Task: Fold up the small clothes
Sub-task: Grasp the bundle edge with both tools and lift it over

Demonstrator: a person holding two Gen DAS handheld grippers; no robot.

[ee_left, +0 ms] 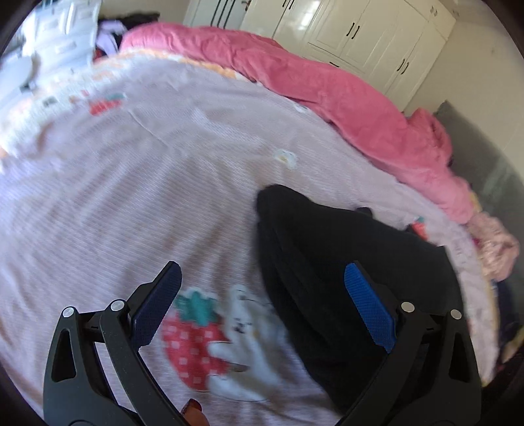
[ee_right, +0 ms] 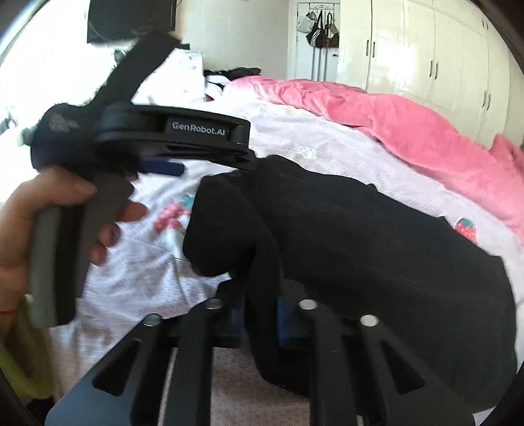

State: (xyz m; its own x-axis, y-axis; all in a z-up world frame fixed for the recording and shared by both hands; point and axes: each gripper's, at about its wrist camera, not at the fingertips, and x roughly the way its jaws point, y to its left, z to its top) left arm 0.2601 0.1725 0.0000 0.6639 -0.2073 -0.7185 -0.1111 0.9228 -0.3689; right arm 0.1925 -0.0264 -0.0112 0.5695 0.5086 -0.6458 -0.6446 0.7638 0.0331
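A black garment [ee_left: 327, 242] lies on a pink bedsheet [ee_left: 131, 170] printed with strawberries and rabbits. My left gripper [ee_left: 262, 267] hovers open over the garment's left edge, its right blue pad [ee_left: 366, 301] above the cloth and nothing pinched. In the right wrist view the black garment [ee_right: 376, 236] fills the middle, and a bunched fold of it runs down between the pads of my right gripper [ee_right: 260, 306], which is shut on it. A hand [ee_right: 19, 222] holds the left gripper's handle at the left, and one blue pad [ee_right: 163, 169] shows beside the garment.
A pink quilt [ee_left: 327, 82] is heaped along the far side of the bed. White wardrobe doors [ee_right: 425, 59] stand behind it. Other clothes [ee_left: 108, 36] are piled at the far left corner. Bags hang on a door [ee_right: 319, 29].
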